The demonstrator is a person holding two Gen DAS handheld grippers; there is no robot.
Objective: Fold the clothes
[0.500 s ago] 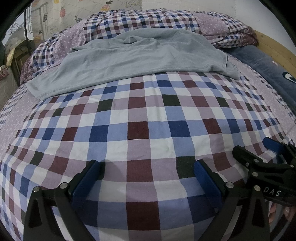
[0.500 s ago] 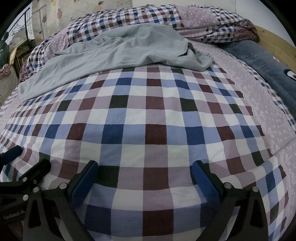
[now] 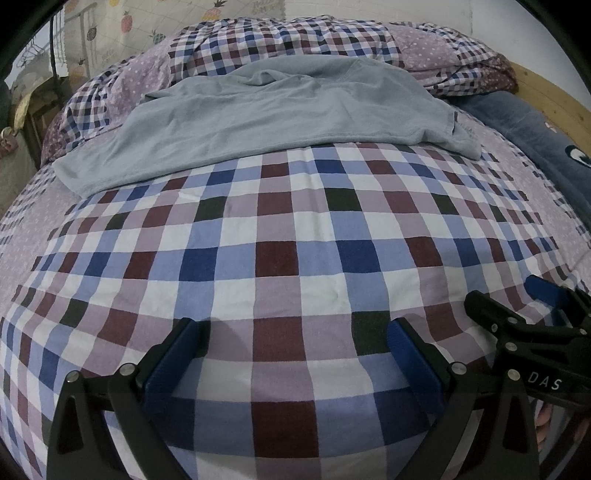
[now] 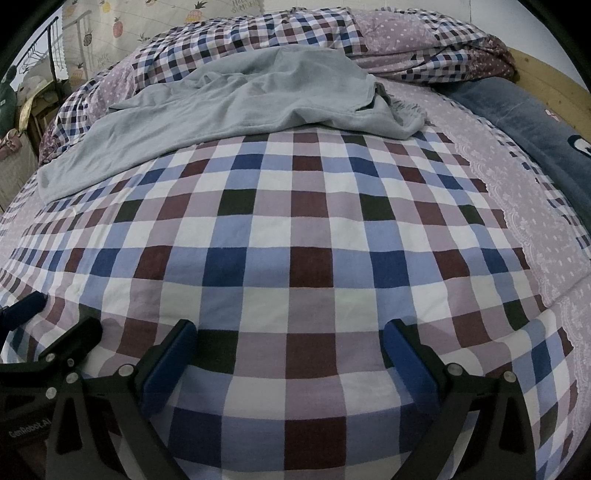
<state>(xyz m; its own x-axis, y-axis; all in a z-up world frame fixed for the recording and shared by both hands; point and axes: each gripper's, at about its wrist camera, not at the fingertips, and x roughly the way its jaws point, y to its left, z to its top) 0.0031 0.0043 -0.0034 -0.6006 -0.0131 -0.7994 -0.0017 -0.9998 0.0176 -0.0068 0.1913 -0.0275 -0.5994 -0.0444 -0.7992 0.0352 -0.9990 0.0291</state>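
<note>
Grey garment [image 3: 266,122] lies far off; left gripper [image 3: 295,354], right gripper [image 4: 288,350] low over checked bedsheet [image 3: 277,258], jaws apart, empty.

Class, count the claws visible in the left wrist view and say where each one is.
2. The left claw fills the bottom centre, open over the checked bedsheet; the right claw shows at the lower right edge.

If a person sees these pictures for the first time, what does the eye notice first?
First, the big checked bedsheet that fills both views. Then the grey garment lying crumpled and unfolded at the far side of the bed, before the bundled quilt. Near the camera, the left tool and right tool stand open and empty.
</note>
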